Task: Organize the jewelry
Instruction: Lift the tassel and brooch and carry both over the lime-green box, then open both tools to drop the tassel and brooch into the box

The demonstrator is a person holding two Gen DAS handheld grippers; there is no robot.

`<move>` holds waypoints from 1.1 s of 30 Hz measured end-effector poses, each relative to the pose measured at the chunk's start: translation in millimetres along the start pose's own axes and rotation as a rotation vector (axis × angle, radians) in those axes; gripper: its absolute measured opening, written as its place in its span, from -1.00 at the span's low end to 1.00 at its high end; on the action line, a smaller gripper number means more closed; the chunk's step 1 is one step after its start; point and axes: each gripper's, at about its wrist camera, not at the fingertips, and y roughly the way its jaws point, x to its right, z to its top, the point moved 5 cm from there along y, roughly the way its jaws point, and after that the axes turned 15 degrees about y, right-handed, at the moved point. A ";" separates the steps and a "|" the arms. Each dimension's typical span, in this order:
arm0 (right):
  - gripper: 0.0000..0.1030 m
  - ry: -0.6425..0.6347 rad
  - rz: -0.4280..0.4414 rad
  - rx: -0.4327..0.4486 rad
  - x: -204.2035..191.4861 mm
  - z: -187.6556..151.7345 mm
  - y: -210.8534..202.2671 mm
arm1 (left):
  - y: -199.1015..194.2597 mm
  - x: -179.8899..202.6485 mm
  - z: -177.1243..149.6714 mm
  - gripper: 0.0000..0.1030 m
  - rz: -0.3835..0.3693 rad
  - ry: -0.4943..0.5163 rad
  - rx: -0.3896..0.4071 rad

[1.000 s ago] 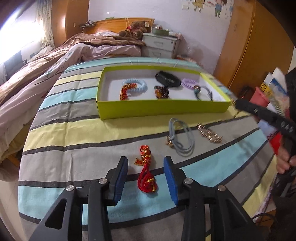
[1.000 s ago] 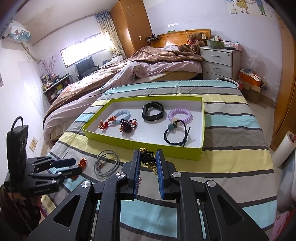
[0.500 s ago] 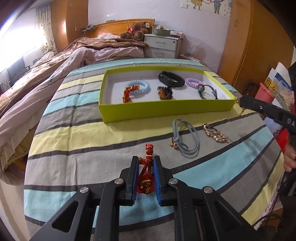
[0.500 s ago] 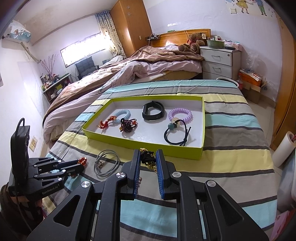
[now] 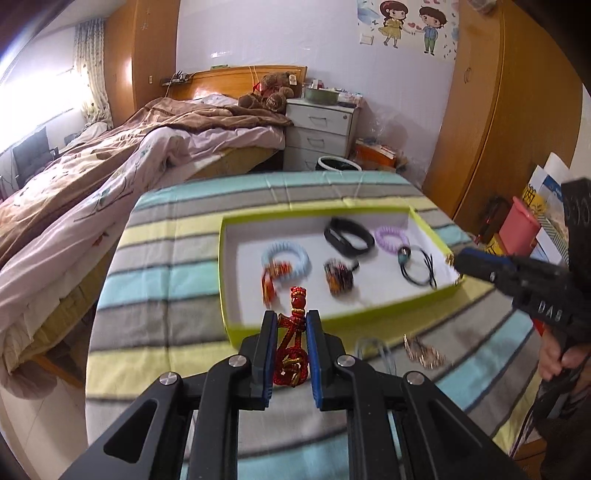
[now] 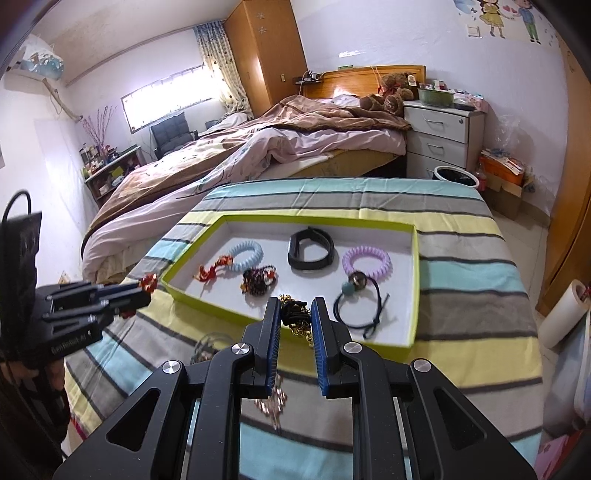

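Striped bedspread (image 5: 155,295); red bracelet (image 5: 293,343) now lifted.

Bedroom: lilac walls (image 6: 369,33), bright window (image 6: 166,99), curtain (image 6: 218,62), wooden wardrobe (image 6: 266,51), unmade bed (image 6: 295,140) with headboard (image 5: 225,81), grey drawers (image 6: 439,136), cartoon sticker (image 5: 406,26), pale floor (image 6: 524,229).

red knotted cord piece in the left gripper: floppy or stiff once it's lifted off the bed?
Probably floppy: the red cord ornament is braided cord, looped between the pads of the left gripper. Its knotted tip pokes up past the fingers without drooping, so short lengths seem to hold shape. Likely light; the narrow pinch carries it.
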 end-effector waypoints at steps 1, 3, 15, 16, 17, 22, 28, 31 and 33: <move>-0.66 -0.002 -0.005 -0.002 -1.2 3.0 4.2 | 3.5 -3.5 5.3 -0.70 -0.004 -0.004 -0.001; -0.66 -0.012 -0.015 -0.003 -4.1 7.6 11.2 | 10.7 -9.1 15.0 -0.70 -0.017 -0.002 0.003; -0.66 -0.034 -0.063 -0.058 -1.6 18.5 60.5 | 75.0 -31.5 50.8 -0.70 -0.067 0.002 -0.030; -0.66 -0.035 -0.067 -0.065 -0.6 18.1 64.7 | 82.7 -33.8 51.8 -0.70 -0.059 0.000 -0.046; -0.66 -0.036 -0.070 -0.071 -0.3 17.5 67.8 | 87.2 -34.4 52.7 -0.70 -0.046 0.010 -0.055; -0.66 -0.050 -0.076 -0.098 1.3 14.4 82.3 | 111.5 -39.4 53.6 -0.70 -0.045 0.012 -0.088; -0.66 -0.089 -0.102 -0.119 0.8 9.3 93.2 | 129.4 -44.5 46.1 -0.70 -0.042 0.004 -0.124; -0.66 -0.103 -0.114 -0.123 -0.2 8.3 95.7 | 133.7 -47.2 42.8 -0.70 -0.048 -0.007 -0.131; -0.66 -0.109 -0.116 -0.125 -0.5 7.3 96.3 | 136.0 -47.0 42.4 -0.70 -0.050 -0.008 -0.135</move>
